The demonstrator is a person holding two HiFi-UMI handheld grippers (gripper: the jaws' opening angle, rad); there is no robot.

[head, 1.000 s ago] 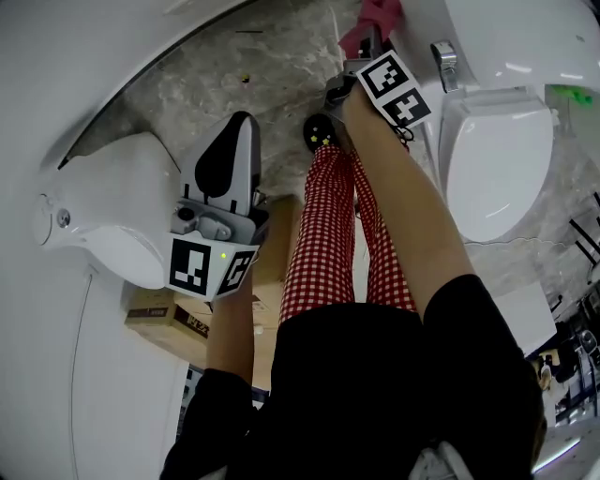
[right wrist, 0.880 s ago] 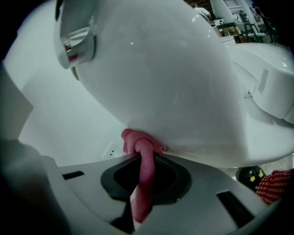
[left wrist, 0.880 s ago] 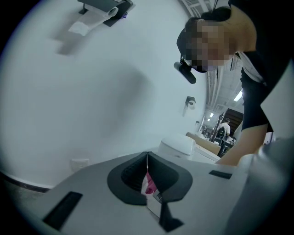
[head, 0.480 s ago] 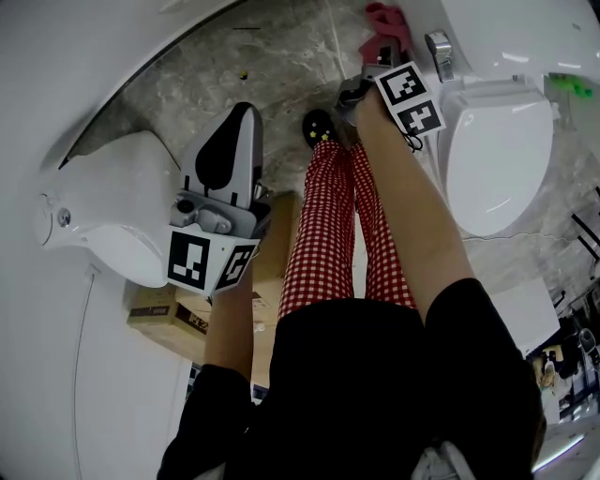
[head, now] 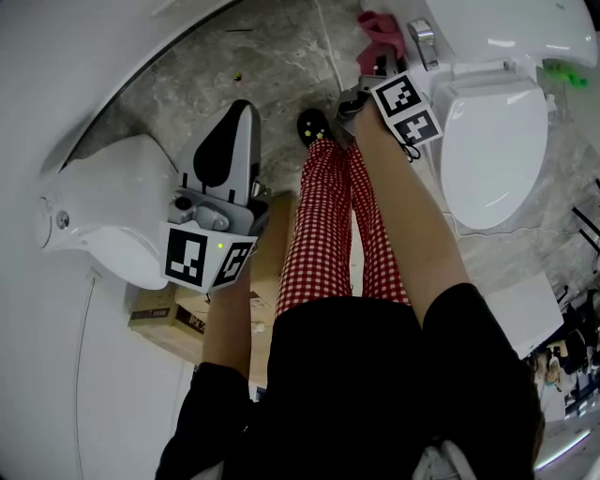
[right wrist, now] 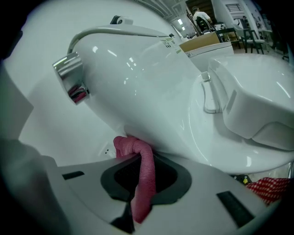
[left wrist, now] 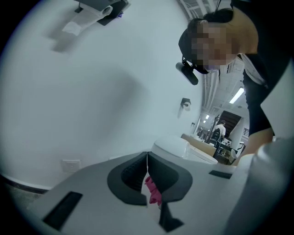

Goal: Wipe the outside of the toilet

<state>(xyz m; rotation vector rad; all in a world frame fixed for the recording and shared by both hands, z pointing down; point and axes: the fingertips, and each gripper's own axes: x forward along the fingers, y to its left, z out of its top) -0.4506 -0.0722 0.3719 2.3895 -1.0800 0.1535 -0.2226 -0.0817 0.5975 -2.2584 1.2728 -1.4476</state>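
A white toilet (head: pixel 492 150) with its lid down stands at the right, its tank (head: pixel 506 28) and chrome flush lever (head: pixel 422 42) behind it. My right gripper (head: pixel 377 64) is shut on a pink cloth (head: pixel 378 33). The pink cloth (right wrist: pixel 143 176) is pressed against the underside of the tank (right wrist: pixel 138 69), below the lever (right wrist: pixel 69 78). My left gripper (head: pixel 240 114) hangs shut over the floor, away from the toilet. In the left gripper view, a bit of pink (left wrist: pixel 154 193) shows behind the closed fingertips (left wrist: pixel 148 158); I cannot tell whether it is held.
A second white fixture (head: pixel 103 216) sits at the left beside the left gripper. A cardboard box (head: pixel 164 319) lies under it. The person's red-checked legs (head: pixel 328 225) and a black shoe (head: pixel 314 127) stand on the marble floor (head: pixel 272 56) between the two fixtures.
The right gripper with the pink cloth has shifted slightly along the tank's side by the lever. The head view has drifted a little. The left gripper has hardly moved.
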